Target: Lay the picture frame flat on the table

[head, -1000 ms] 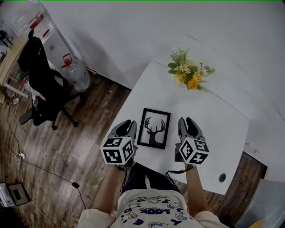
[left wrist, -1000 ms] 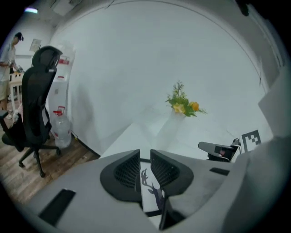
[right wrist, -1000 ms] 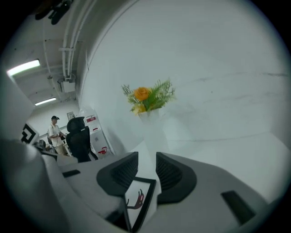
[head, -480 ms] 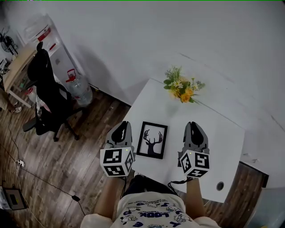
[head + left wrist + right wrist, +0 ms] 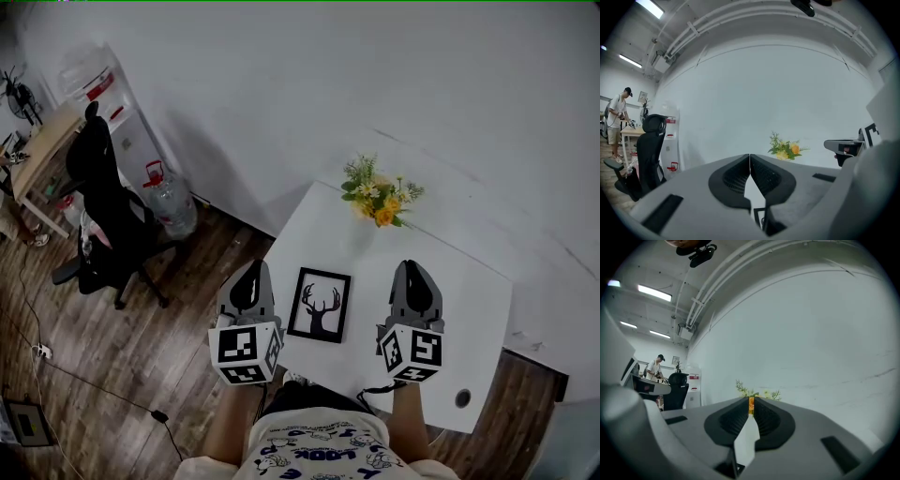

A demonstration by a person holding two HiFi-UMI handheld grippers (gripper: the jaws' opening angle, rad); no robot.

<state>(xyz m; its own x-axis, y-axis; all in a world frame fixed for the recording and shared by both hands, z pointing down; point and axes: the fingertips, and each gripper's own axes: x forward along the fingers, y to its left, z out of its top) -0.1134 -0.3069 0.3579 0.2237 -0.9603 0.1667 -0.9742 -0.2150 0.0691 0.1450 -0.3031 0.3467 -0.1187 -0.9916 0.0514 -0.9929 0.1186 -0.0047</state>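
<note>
The black picture frame [image 5: 319, 305] with a deer silhouette lies flat on the white table [image 5: 459, 309], near its front edge. My left gripper [image 5: 252, 267] hangs in the air to the frame's left, beyond the table's edge, and touches nothing. My right gripper [image 5: 410, 267] hangs to the frame's right, above the table. In the left gripper view the left gripper [image 5: 749, 155] has its jaws together. In the right gripper view the right gripper [image 5: 751, 400] shows only a thin slit; its jaws have just been closing, with nothing between them.
A bunch of yellow and white flowers [image 5: 380, 197] stands at the table's far edge. A black office chair [image 5: 108, 225] and a water bottle [image 5: 169, 202] are on the wood floor to the left. A person [image 5: 618, 122] stands at a far desk.
Both grippers have risen from beside the frame and their jaws have closed, empty. The frame has stayed flat on the table.
</note>
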